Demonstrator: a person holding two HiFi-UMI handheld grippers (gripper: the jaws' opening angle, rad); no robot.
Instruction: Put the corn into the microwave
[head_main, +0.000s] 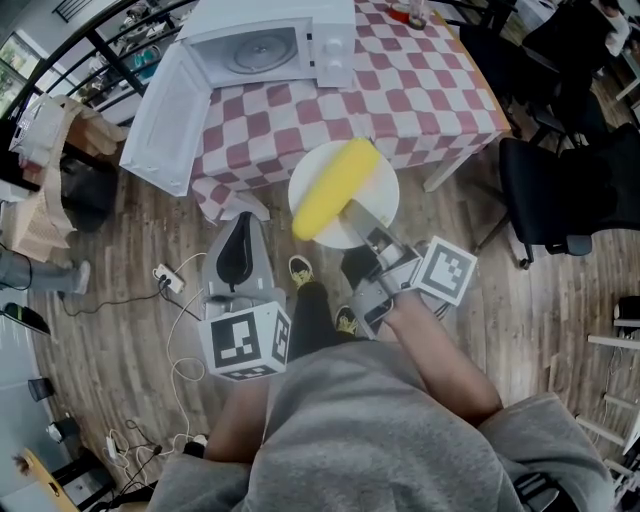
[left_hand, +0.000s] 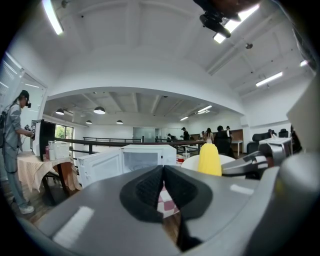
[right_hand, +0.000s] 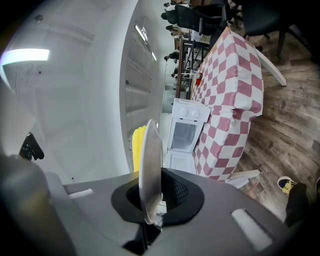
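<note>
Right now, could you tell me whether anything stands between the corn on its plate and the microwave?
Nothing visible does. The microwave has its door swung open, and only bare checked tablecloth lies between it and the plate carrying the corn in the right gripper. The left gripper sits off to the side.

Table (head_main: 430, 90): red-and-white checked cloth, draped over the near edge. Directly on it: white microwave (head_main: 270, 45) at the far left corner, door (head_main: 165, 115) swung fully open past the table's left side. Something small and red (head_main: 405, 12) at the far edge, not identifiable.

Floor (head_main: 120, 340): wood planks. On it, a power strip (head_main: 167, 278) with loose white cables (head_main: 185, 370) to my left, a black office chair (head_main: 560, 195) right of the table, and my shoes (head_main: 299, 268).
</note>
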